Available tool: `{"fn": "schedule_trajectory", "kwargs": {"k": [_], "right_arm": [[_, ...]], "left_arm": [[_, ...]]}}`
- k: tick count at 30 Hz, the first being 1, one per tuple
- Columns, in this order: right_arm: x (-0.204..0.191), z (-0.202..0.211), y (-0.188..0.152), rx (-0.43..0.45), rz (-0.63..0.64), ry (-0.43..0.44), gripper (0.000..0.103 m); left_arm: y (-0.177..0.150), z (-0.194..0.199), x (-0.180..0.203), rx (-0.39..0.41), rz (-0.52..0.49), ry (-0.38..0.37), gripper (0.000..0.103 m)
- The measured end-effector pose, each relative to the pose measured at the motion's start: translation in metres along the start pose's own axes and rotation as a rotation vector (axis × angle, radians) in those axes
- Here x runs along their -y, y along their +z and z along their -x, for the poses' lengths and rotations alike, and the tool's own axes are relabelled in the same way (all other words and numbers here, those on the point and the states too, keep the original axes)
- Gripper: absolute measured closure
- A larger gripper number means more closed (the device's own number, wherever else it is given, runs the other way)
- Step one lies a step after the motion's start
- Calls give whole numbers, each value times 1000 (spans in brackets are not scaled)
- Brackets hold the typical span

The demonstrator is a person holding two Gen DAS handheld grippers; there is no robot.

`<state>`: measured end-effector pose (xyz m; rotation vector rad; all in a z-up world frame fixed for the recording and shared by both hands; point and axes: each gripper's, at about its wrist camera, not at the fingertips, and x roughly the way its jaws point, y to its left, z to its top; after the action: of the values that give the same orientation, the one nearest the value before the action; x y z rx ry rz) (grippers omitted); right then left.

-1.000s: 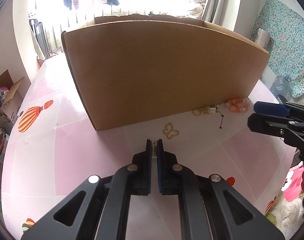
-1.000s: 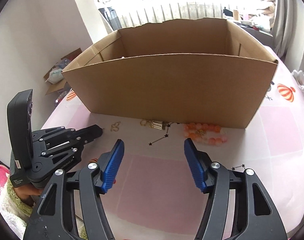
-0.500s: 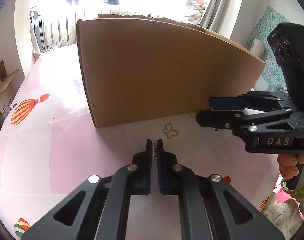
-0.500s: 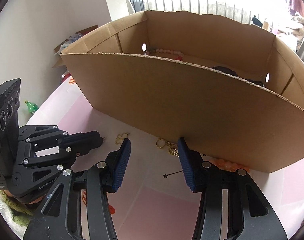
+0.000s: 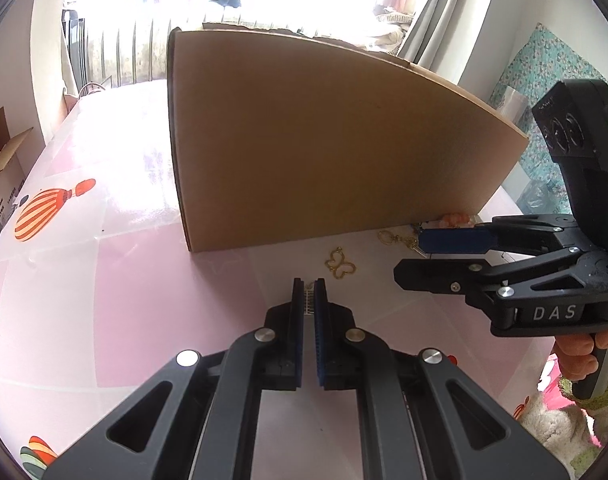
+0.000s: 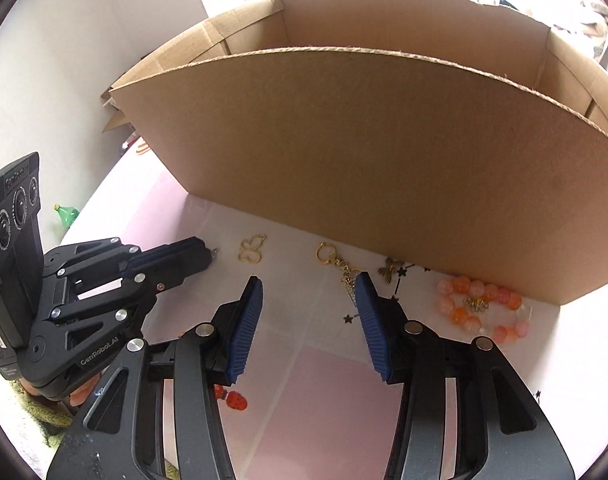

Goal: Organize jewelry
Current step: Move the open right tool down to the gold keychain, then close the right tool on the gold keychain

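Note:
A big open cardboard box [image 5: 324, 140] [image 6: 384, 168] stands on the pink table. Jewelry lies along its near wall: a gold butterfly outline [image 5: 340, 264] [image 6: 251, 249], a gold key-ring chain [image 6: 338, 262] [image 5: 396, 238], a small bronze bow [image 6: 388, 269], and an orange bead bracelet [image 6: 480, 308]. My left gripper [image 5: 309, 296] is shut on a small silver piece [image 5: 310, 294], just short of the butterfly. My right gripper [image 6: 308, 300] is open and hovers low over the key-ring chain; it also shows in the left wrist view [image 5: 436, 256].
The table cloth has pink squares and a printed striped balloon [image 5: 44, 208]. A small red charm [image 6: 234, 400] lies near the right gripper's base. A cardboard box [image 5: 2, 168] sits on the floor at left. A green bottle [image 6: 66, 216] lies beyond the table edge.
My right gripper has swung left and down toward the key-ring chain, closer to the box wall, and its jaws stand a little wider than half a second ago. The left gripper barely moved.

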<state>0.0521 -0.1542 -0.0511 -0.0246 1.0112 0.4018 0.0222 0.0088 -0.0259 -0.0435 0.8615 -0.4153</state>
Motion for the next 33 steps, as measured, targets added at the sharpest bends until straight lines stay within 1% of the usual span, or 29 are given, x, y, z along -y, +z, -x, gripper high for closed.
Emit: {"fn": "schedule_trajectory", "kwargs": {"k": [4, 10, 11, 12, 13, 15, 18, 19, 22, 26, 29, 33], "right_arm": [[-1, 1, -1, -21, -40, 11, 57], [-2, 1, -4, -59, -91, 53, 57], [-2, 1, -4, -63, -94, 61, 59], [-3, 0, -2, -64, -93, 60, 63], [-3, -1, -1, -63, -93, 49, 67], [-1, -1, 2, -53, -97, 18, 69], [1, -5, 9, -41, -123, -21, 76], [-2, -1, 2, -36, -129, -30, 78], [-1, -6, 12, -28, -128, -47, 80], [-14, -17, 23, -25, -76, -102, 83], [-27, -26, 29, -13, -39, -156, 89], [-34, -34, 37, -4, -11, -198, 97]], "left_arm": [[1, -2, -4, 0, 8, -8, 98], [0, -2, -6, 1, 11, -11, 98], [0, -2, -6, 1, 12, -13, 98], [0, -2, -7, 1, 13, -14, 98], [0, -2, -8, 1, 14, -15, 98], [1, -1, -10, 2, 15, -17, 98], [1, -1, -10, 2, 14, -18, 98], [1, -1, -10, 2, 14, -18, 98], [1, 0, -10, 2, 15, -19, 98], [2, 1, -8, 2, 17, -20, 98], [2, 2, -8, 2, 17, -21, 98], [2, 2, -8, 2, 18, -23, 98]]}}
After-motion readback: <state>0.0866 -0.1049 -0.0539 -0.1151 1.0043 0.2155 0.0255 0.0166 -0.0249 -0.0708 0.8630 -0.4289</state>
